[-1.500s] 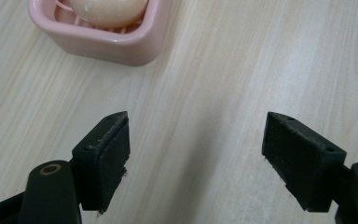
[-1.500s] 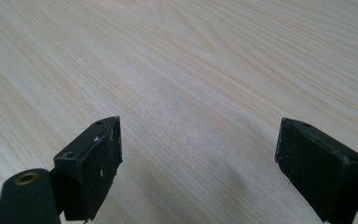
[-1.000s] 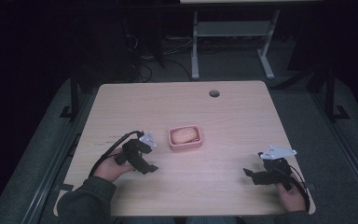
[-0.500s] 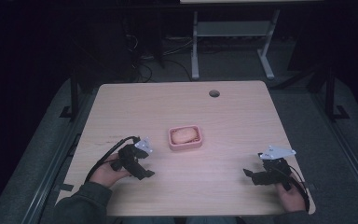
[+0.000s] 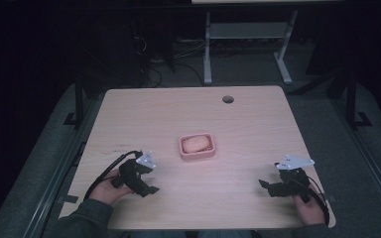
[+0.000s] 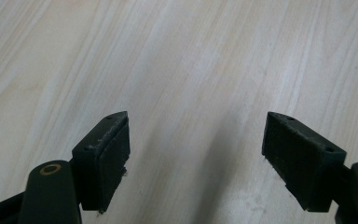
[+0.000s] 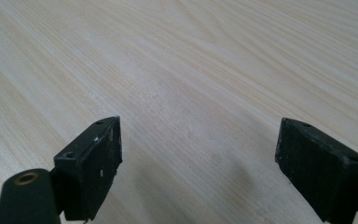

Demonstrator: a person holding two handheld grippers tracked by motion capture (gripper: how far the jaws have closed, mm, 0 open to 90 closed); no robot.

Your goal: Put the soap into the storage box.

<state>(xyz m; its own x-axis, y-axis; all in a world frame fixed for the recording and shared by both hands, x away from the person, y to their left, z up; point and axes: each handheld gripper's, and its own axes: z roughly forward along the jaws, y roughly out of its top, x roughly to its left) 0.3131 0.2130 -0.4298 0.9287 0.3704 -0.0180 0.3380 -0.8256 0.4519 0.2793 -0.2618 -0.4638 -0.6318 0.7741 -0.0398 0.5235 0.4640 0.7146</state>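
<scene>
**Both grippers low over bare table, jaws wide, pink dish between and beyond them**

Left gripper (image 5: 148, 187): held near the front left of the table (image 5: 258, 124), low over the wood, with its grey three-cornered plate facing up and its cable looping back past the person's left hand (image 5: 108, 184). Seen from the high view, the jaws point toward the table's middle front. In the left gripper view the left gripper (image 6: 196, 161) stands wide open: two black pads set well apart, pale wood grain between them, nothing gripped. One pad (image 6: 109, 156) shows light scuffing and specks along its edge.

Right gripper (image 5: 269, 187): held near the front right corner, also low, grey plate up, with the right hand (image 5: 307, 207) behind it at the table's edge. Jaws point inward, toward the left side. In the right gripper view the right gripper (image 7: 198, 163) is likewise spread wide, with bare tabletop in the gap and nothing held. A few white flecks mark one pad (image 7: 93, 163).

Pink dish (image 5: 196, 146): a small rounded-corner rectangle sitting flat near the middle of the table, well apart from both grippers; it is nearer the left one, lying ahead of it and to its right. A pale, rounded lump (image 5: 195, 144) lies inside it; I cannot tell what it is.

Other notes: a round dark hole (image 5: 227, 99) sits in the tabletop near the far edge. Surroundings are dark; a metal frame (image 5: 248, 39) stands on the floor beyond the table.
</scene>
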